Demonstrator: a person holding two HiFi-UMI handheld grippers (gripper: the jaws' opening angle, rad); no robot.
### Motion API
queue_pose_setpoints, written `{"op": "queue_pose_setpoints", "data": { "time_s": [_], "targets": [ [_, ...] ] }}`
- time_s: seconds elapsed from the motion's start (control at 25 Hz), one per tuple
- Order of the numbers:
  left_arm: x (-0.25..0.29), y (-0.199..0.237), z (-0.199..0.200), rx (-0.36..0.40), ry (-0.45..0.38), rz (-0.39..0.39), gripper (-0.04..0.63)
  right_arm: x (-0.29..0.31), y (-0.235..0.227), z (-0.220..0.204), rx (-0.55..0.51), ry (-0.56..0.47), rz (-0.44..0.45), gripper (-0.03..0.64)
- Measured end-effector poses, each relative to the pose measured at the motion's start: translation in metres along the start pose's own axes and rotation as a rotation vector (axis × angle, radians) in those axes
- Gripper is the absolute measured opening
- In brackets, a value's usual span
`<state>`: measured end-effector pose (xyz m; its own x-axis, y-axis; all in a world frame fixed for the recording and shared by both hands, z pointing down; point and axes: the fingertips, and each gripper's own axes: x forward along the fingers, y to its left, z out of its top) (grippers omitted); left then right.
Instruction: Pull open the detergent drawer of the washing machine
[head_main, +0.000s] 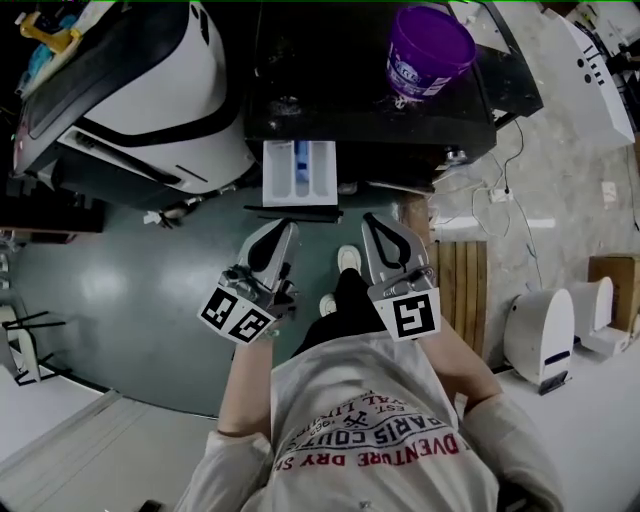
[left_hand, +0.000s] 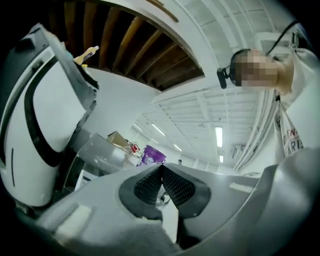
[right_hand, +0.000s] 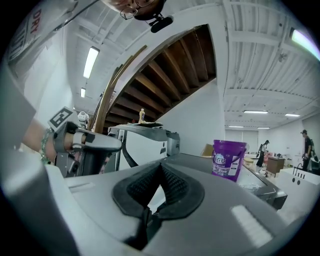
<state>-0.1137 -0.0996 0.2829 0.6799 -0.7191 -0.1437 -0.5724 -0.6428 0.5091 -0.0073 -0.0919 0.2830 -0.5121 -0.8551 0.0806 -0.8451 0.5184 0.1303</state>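
Head view: the black washing machine (head_main: 370, 100) sits at the top of the frame. Its white detergent drawer (head_main: 299, 172) juts out of the machine's front, pulled open, with a blue compartment showing inside. A purple bucket (head_main: 428, 48) stands on the machine's lid. The left tongs (head_main: 283, 232) and the right tongs (head_main: 375, 222) hover in front of the machine, just short of the drawer and apart from it. A white-and-black appliance (head_main: 150, 90) stands beside the machine.

Left gripper view: the left tongs (left_hand: 161, 168) are clenched, pads meeting at the tips with nothing between them. Beyond them are the washing machine (left_hand: 102, 152), the bucket (left_hand: 152, 155) on it, and what may be the drawer, too dim to confirm.

Right gripper view: the right tongs (right_hand: 161, 166) are clenched too, and empty. The bucket (right_hand: 228, 159) stands on the machine's lid (right_hand: 255, 186).
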Motion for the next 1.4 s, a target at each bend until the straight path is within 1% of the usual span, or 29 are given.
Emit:
{"op": "queue_pose_setpoints", "data": {
  "time_s": [0.08, 0.16, 0.32, 0.48, 0.6, 0.8, 0.92, 1.08, 1.24, 1.4],
  "targets": [
    [0.004, -0.008, 0.011, 0.099, 0.021, 0.004, -0.009, -0.001, -0.004, 0.008, 0.000, -0.008, -0.005, 0.002],
    [0.007, -0.014, 0.021, 0.168, 0.031, -0.001, -0.009, -0.002, -0.009, 0.015, 0.003, -0.015, -0.014, 0.002],
    [0.005, -0.028, 0.041, 0.253, 0.039, -0.005, -0.009, -0.007, -0.014, 0.033, 0.004, -0.043, -0.027, 0.002],
    [0.002, -0.038, 0.062, 0.364, 0.081, -0.005, -0.008, -0.013, -0.021, 0.056, -0.015, -0.084, -0.048, 0.002],
    [-0.001, -0.044, 0.077, 0.440, 0.105, 0.012, -0.009, -0.019, -0.026, 0.071, -0.021, -0.110, -0.066, 0.002],
    [-0.006, -0.059, 0.093, 0.558, 0.109, 0.029, -0.008, -0.030, -0.020, 0.082, -0.039, -0.117, -0.056, 0.000],
    [-0.009, -0.071, 0.099, 0.583, 0.091, 0.018, -0.008, -0.038, -0.022, 0.080, -0.024, -0.102, -0.066, 0.000],
    [-0.010, -0.074, 0.100, 0.567, 0.082, 0.018, -0.008, -0.045, -0.028, 0.075, -0.017, -0.086, -0.078, 0.000],
    [-0.012, -0.070, 0.097, 0.558, 0.089, 0.032, -0.009, -0.047, -0.023, 0.071, -0.008, -0.075, -0.065, 0.000],
    [-0.012, -0.073, 0.093, 0.568, 0.092, 0.015, -0.009, -0.046, -0.018, 0.068, -0.016, -0.054, -0.050, 0.000]
  ]
}}
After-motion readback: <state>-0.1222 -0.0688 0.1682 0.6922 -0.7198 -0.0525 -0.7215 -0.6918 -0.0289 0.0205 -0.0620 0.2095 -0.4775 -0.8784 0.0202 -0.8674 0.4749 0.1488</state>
